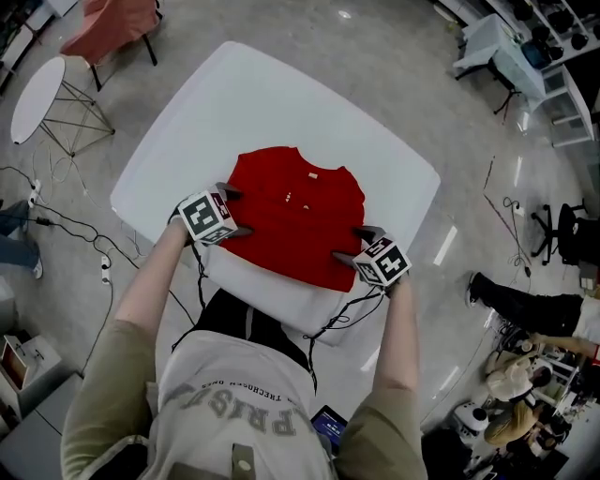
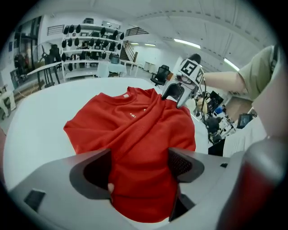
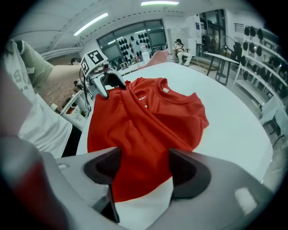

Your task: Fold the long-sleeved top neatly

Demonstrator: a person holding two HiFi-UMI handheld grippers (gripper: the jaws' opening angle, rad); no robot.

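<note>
A red long-sleeved top point(image 1: 295, 216) lies partly folded on the white table point(image 1: 187, 122), collar towards the far side. My left gripper point(image 1: 236, 211) is over the top's near left edge and my right gripper point(image 1: 352, 242) over its near right corner. In the left gripper view the left gripper point(image 2: 139, 166) stands open with the red cloth point(image 2: 135, 134) lying loose between its jaws. The right gripper point(image 3: 144, 168) also stands open in the right gripper view, astride the hem of the top point(image 3: 148, 121). Neither gripper's pads press on the cloth.
A chair with pink cloth point(image 1: 112, 28) and a small round white table point(image 1: 37, 94) stand at the far left. Cables point(image 1: 56, 225) run over the floor on the left. An office chair point(image 1: 562, 225) and seated people point(image 1: 525, 375) are at the right.
</note>
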